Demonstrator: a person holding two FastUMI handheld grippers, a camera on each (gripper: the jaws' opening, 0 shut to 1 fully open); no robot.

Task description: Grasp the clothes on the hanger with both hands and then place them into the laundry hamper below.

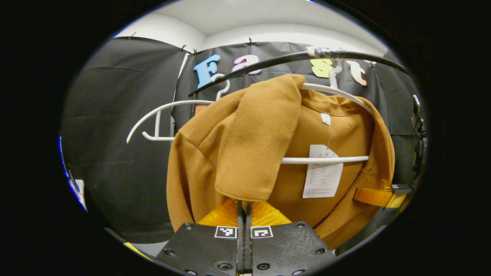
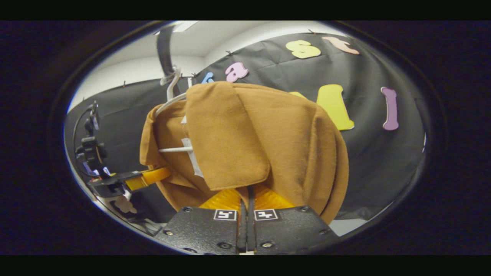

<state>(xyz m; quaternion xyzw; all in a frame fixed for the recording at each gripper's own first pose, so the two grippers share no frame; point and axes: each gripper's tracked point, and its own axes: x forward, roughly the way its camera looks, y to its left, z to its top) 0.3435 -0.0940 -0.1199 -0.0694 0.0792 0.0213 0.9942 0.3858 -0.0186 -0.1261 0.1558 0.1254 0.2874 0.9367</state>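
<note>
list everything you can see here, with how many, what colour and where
garment: one, tan brown, draped on a hanger, a fold of it at each gripper's fingers
hangers: two, white, one under the garment, one bare beside it
rail: one, dark, overhead, carrying both hangers
paper tag: one, white, inside the garment's neck
left gripper: one, closed on a garment fold
right gripper: one, closed on a garment fold

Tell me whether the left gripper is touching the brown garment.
Touching. In the left gripper view, the left gripper has its jaws closed on the lower edge of a brown garment fold.
</note>
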